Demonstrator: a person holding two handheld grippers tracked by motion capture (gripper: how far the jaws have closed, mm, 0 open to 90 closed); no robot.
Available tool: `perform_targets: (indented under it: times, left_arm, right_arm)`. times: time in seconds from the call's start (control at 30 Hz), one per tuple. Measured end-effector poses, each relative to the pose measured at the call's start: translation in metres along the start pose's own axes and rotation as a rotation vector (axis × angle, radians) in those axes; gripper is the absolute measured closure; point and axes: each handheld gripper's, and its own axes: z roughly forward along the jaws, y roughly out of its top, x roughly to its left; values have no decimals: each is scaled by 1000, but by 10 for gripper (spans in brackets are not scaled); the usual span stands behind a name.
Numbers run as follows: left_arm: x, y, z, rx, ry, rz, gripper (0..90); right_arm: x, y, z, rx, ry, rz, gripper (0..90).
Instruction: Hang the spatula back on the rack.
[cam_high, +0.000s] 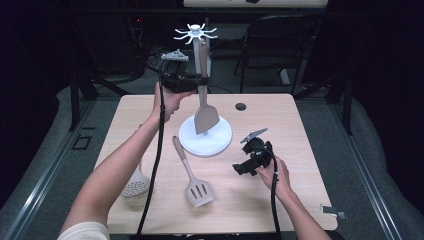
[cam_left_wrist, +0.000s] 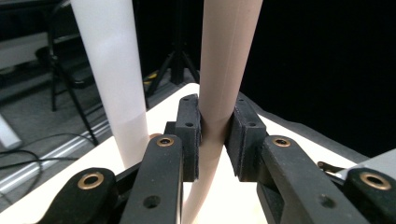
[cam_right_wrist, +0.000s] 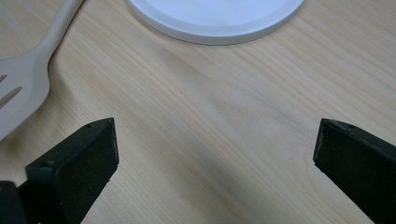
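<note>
— Left gripper view: what have your left tongs (cam_left_wrist: 215, 140) got?
— They clamp the beige solid-bladed spatula (cam_high: 204, 107) by its handle, upright beside the white hook stand's (cam_high: 205, 132) pole, blade just over its round base.
— And your right tongs (cam_right_wrist: 215, 154)?
— Wide apart, holding nothing, low over the pale wooden worktop (cam_right_wrist: 233, 102) near a beige slotted spatula (cam_high: 194, 176).

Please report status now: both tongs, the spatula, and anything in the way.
Left tongs shut on spatula handle, held upright beside the rack pole. Right tongs open, low over table. Nothing blocking; slotted turner and skimmer lie aside.
</note>
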Motion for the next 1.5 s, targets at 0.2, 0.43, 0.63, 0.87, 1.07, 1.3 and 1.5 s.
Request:
perform_targets:
  times: [0.2,0.43,0.63,0.87,1.07,1.3,1.5]
  left_arm:
    - [-1,-1,2,-9,35,22,761]
    - [-2,-2,1,-12,60,35,731]
    - [-1,-6,-5,-7,65,37,613]
    - [2,-15,-17,-5,64,29,576]
    - [1,-16,-30,-23,94,48,731]
    - [-1,-8,-41,-57,123,63,829]
    - [-8,3,-48,-87,129,90,842]
  right_arm:
    - [0,0,1,5,-1,-1,0]
    - [0,0,1,8,0,1,0]
    - [0,-1,1,5,1,3,0]
    - [-1,-1,0,2,-9,13,0]
    - [0,-1,2,2,-2,10,0]
    - [0,-2,3,10,2,16,0]
    - [0,-2,4,21,2,10,0]
